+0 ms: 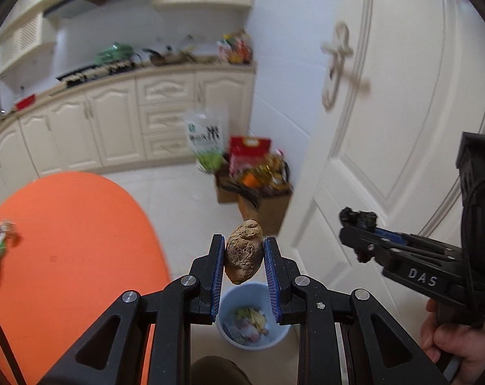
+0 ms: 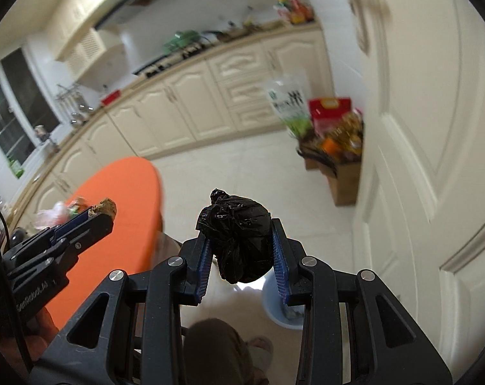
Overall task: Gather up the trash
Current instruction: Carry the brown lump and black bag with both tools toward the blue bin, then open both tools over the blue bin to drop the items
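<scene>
below the left hand-held gripper: a pale blue bin (image 1: 253,316) stands on the floor, already holding scraps, almost straight under the fingertips.
left hand-held gripper (image 1: 244,253): jaws look just off a brown, wrinkled lump of trash (image 1: 244,252) that sits between the blue pads, over the bin's mouth; whether it is gripped or already let go, i cannot tell.
right hand-held gripper (image 2: 240,245): pinching a crumpled black bag ball (image 2: 234,234), held level with the left one, to its right.
bin from the right side: only its rim (image 2: 281,308) shows, below and a little right of the black ball.
beside the left hand-held gripper: the orange desk (image 1: 65,256), a loose wrapper (image 1: 0,237) on its far left edge.
step in hand: dropping collected trash into the bin, i judge.
next move: spread the left jaws fully so the lump falls clear, then bring the right one over the opening before letting go, as it looks short of centre.
</scene>
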Available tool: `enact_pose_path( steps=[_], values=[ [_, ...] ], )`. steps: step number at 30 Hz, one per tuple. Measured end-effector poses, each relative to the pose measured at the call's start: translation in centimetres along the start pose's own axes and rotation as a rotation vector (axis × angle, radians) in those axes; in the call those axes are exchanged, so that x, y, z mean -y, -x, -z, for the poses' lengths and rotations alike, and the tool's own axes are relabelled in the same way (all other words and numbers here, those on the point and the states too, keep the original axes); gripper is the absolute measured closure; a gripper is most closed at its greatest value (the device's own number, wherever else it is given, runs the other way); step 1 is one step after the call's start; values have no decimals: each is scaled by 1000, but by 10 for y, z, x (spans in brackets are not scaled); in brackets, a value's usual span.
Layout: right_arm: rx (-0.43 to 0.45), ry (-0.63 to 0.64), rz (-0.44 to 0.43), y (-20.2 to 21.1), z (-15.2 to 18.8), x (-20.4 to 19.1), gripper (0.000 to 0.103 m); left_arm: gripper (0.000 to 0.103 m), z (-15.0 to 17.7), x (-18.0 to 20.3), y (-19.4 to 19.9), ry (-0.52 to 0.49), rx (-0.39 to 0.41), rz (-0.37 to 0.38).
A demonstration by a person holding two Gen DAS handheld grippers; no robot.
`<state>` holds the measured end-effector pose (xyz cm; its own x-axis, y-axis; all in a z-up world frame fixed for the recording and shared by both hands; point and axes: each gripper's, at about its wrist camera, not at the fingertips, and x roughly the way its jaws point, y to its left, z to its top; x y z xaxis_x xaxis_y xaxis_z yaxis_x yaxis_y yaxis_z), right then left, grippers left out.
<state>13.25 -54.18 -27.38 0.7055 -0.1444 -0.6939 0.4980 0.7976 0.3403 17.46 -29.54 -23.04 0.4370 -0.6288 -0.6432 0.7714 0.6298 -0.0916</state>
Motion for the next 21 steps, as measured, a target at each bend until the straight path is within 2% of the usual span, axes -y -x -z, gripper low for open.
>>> enact_pose_path(
  steps=[4, 6, 12, 14, 15, 16, 17, 18, 19, 20, 21],
  values=[
    [-74, -45, 12, -32, 9, 29, 72, 83, 4, 5, -40, 15, -105, 37],
    [-111, -71, 10, -49, 14, 42, 72, 83, -9, -5, -60, 12, -146, 44],
    [-177, -126, 10, -83, 26, 66, 72, 82, -27, 6, -112, -18, -255, 51],
    [-189, -140, 13, -92, 30, 73, 72, 82, -39, 10, -128, -28, -276, 48],
    [-190, -145, 16, -96, 30, 76, 72, 82, -62, 16, -149, -32, -285, 45],
    [-191, -154, 18, -100, 31, 79, 71, 81, -67, 17, -156, -38, -294, 42],
    [-192, -163, 18, -104, 30, 82, 71, 80, -91, 18, -176, -43, -302, 35],
    [-194, -172, 19, -107, 29, 84, 71, 78, -101, 23, -183, -49, -313, 22],
    [-197, -183, 20, -111, 30, 87, 69, 71, -109, 24, -195, -54, -326, 11],
    [-201, -188, 20, -115, 29, 89, 68, 57, -116, 28, -206, -54, -334, 7],
    [-205, -197, 20, -118, 30, 91, 67, 49, -118, 32, -210, -53, -338, 0]
  ],
)
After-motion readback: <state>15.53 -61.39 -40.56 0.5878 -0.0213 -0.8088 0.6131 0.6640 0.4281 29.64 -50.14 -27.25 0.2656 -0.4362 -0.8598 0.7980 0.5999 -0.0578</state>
